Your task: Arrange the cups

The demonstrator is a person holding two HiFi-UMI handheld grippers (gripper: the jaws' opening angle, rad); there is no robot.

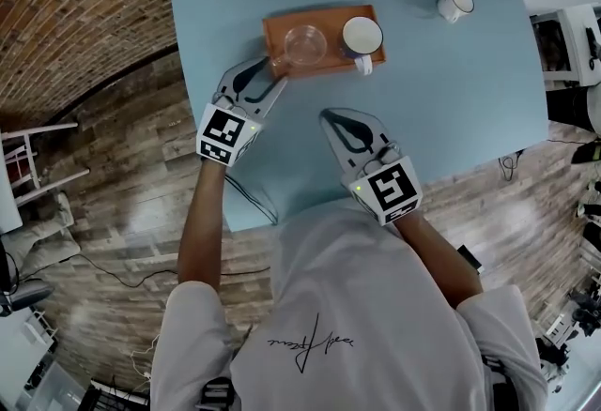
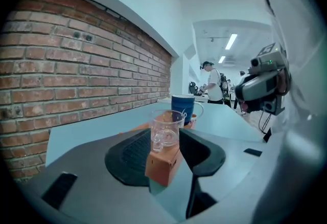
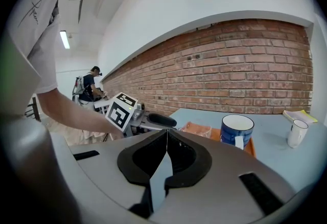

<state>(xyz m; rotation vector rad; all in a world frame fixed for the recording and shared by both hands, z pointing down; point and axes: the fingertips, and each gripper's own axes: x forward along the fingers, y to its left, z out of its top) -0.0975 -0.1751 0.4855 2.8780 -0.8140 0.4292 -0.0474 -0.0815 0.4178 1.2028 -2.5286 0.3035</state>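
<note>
The cup (image 1: 304, 44) is clear glass, the blue mug (image 1: 362, 36) glossy, the orange tray (image 1: 324, 20) matt, the table (image 1: 441, 99) smooth.

We count three cups, all upright with their mouths up. The clear glass cup (image 1: 305, 44) stands on the left half of the orange tray (image 1: 277, 29). It is empty, and its handle is turned toward the tray's near left corner. The blue mug (image 1: 362, 36) is white inside and has a white handle. It stands on the tray's right half, just beside the glass cup but not touching it, and its handle points over the tray's near edge. The white mug (image 1: 455, 2) has a dark rim. It stands off the tray on the blue table (image 1: 451, 90), well apart to the right, near the far right corner.
</note>
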